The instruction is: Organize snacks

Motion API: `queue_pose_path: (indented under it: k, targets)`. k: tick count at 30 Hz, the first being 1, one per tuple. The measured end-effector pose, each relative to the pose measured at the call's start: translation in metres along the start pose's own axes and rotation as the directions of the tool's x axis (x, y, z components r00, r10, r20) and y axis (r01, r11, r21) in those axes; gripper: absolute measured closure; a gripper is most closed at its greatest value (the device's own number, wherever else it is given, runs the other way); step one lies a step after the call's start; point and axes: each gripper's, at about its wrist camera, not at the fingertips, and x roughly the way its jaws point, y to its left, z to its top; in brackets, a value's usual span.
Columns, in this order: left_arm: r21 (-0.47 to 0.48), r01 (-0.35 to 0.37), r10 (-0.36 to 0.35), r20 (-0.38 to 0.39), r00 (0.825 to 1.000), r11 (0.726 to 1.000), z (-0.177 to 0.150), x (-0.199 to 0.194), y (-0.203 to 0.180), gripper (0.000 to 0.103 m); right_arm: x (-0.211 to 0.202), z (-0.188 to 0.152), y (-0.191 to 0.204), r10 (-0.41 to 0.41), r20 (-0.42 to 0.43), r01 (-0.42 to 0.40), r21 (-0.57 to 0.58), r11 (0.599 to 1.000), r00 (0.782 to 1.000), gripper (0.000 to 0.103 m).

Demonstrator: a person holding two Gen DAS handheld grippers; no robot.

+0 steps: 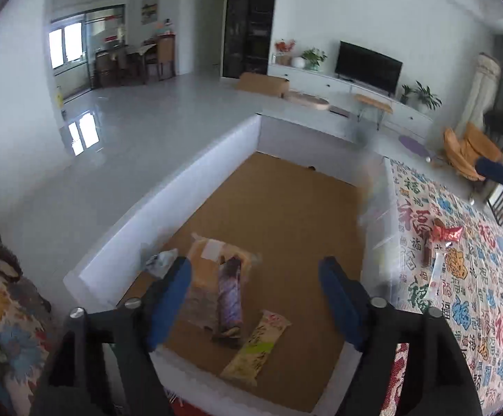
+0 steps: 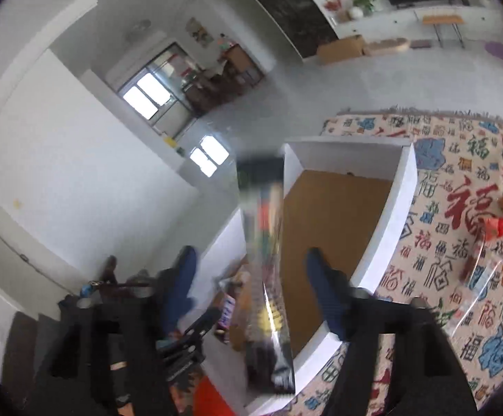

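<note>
Snacks in crinkly wrappers (image 1: 232, 298) lie flat below my open left gripper (image 1: 255, 298), inside the white cardboard box (image 1: 168, 187); a blurred glossy packet (image 2: 268, 277) hangs between my right gripper's (image 2: 251, 284) parted blue fingers (image 2: 324, 284), untouched.

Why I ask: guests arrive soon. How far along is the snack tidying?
Done: three packets, including the yellow packet, lie in the white box. In hand: a blurred packet is between the open right tongs above the box; the left tongs are open and empty. Left: the red packet and a few more on the tablecloth.
</note>
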Motion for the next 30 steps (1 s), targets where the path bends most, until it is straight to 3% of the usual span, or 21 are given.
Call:
queue_pose_path:
  k: [4, 6, 9, 11, 12, 14, 15, 18, 20, 25, 30]
  targets:
    - [-0.011, 0.042, -0.042, -0.001, 0.999, 0.999, -0.021, -0.005, -0.007, 0.024, -0.016, -0.028, -0.042, -0.163, 0.029, 0.164, -0.067, 0.984, 0.986, 0.033]
    - [0.010, 0.091, -0.091, 0.000, 0.996, 0.996, -0.031, -0.013, -0.029, 0.024, -0.028, -0.051, -0.089, -0.315, 0.031, 0.317, -0.074, 0.946, 0.949, 0.033]
    - [0.074, 0.216, -0.217, 0.001, 0.976, 0.974, -0.043, -0.029, -0.075, 0.024, -0.050, -0.092, -0.174, -0.559, -0.011, 0.558, -0.053, 0.828, 0.829, 0.033]
    - [0.133, 0.297, -0.298, -0.015, 0.955, 0.946, -0.050, -0.038, -0.114, 0.022, -0.073, -0.122, -0.224, -0.695, -0.028, 0.694, -0.044, 0.719, 0.718, 0.033]
    - [0.173, 0.340, -0.340, -0.032, 0.940, 0.924, -0.054, -0.041, -0.137, 0.017, -0.084, -0.133, -0.247, -0.745, -0.026, 0.745, -0.031, 0.667, 0.666, 0.033]
    - [0.245, 0.405, -0.402, -0.068, 0.913, 0.881, -0.067, -0.042, -0.176, 0.011, -0.106, -0.152, -0.279, -0.810, -0.028, 0.810, 0.014, 0.586, 0.586, 0.033]
    - [0.281, 0.423, -0.416, -0.086, 0.905, 0.862, -0.071, -0.038, -0.195, 0.010, -0.115, -0.160, -0.294, -0.829, -0.036, 0.829, 0.047, 0.557, 0.559, 0.033]
    - [0.367, 0.436, -0.407, -0.158, 0.900, 0.822, -0.099, -0.011, -0.250, 0.010, -0.135, -0.170, -0.326, -0.851, -0.044, 0.847, 0.138, 0.514, 0.524, 0.033]
    - [0.384, 0.434, -0.389, -0.194, 0.901, 0.815, -0.112, 0.014, -0.270, 0.010, -0.146, -0.171, -0.334, -0.852, -0.022, 0.839, 0.187, 0.511, 0.524, 0.024]
    - [0.380, 0.350, -0.286, -0.215, 0.934, 0.856, -0.128, 0.076, -0.307, 0.010, -0.152, -0.165, -0.353, -0.838, -0.041, 0.819, 0.240, 0.521, 0.545, 0.010]
    - [0.356, 0.301, -0.237, -0.213, 0.948, 0.885, -0.133, 0.107, -0.317, 0.010, -0.151, -0.165, -0.354, -0.834, -0.036, 0.813, 0.245, 0.527, 0.551, 0.010]
